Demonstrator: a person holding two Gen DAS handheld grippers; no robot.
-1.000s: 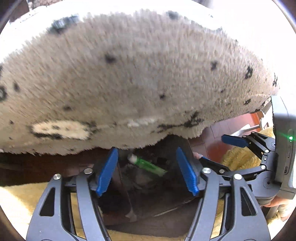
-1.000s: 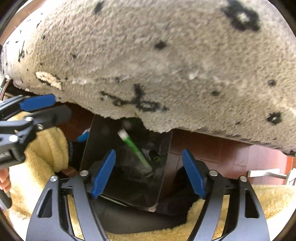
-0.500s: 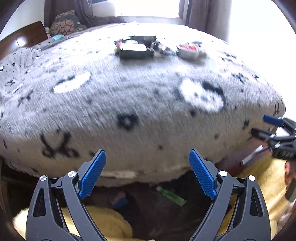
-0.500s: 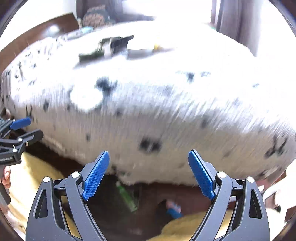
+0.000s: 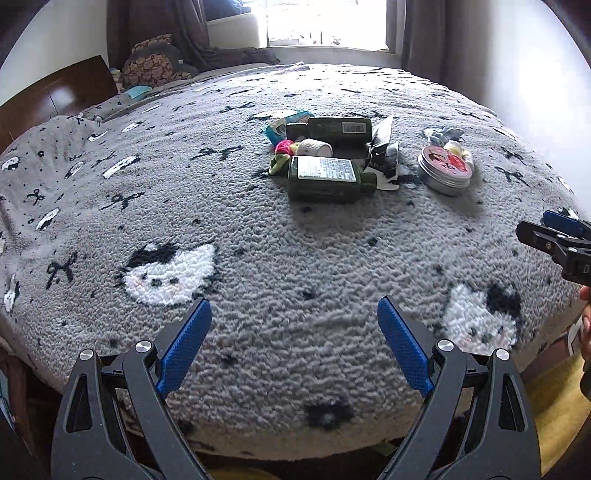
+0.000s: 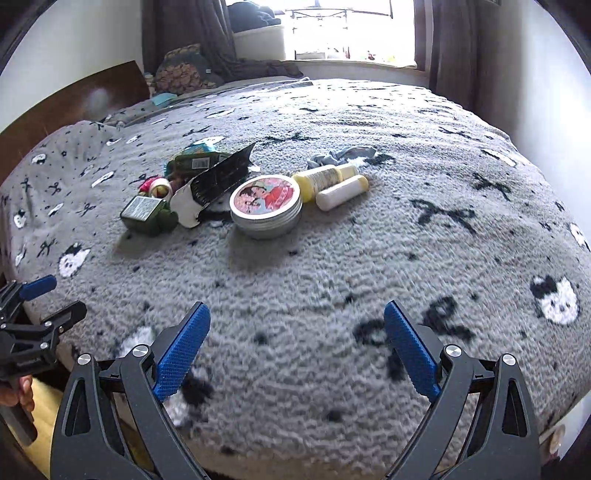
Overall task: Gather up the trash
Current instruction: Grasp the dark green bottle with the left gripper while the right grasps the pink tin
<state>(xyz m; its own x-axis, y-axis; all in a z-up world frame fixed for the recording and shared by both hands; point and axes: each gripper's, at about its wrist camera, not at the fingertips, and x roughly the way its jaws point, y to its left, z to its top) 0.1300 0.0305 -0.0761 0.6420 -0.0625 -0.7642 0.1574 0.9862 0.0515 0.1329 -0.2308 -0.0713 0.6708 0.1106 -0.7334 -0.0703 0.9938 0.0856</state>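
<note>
A pile of small items lies on the grey patterned blanket (image 5: 258,229). It includes a dark green bottle (image 5: 325,179), a second green bottle (image 5: 332,129), a torn black wrapper (image 5: 384,147), a tape roll (image 5: 316,147) and a round tin with a red lid (image 5: 445,168). The right wrist view shows the tin (image 6: 266,205), two yellow bottles (image 6: 325,177), a white tube (image 6: 341,194) and the black wrapper (image 6: 218,182). My left gripper (image 5: 293,306) hangs open and empty over the bed's near edge. The jaws of my right gripper (image 6: 295,308) are opening with nothing between them.
A wooden headboard (image 5: 55,96) and a patterned pillow (image 5: 155,66) are at the far left, with a bright window (image 5: 325,22) and curtains behind. Yellow rug (image 5: 554,406) shows on the floor below the bed edge. A grey cloth (image 6: 343,155) lies past the bottles.
Both grippers have risen from the dark bin holding a green tube under the bed's edge to above the blanket. Their jaws have spread wider, and the bin has dropped out of sight.
</note>
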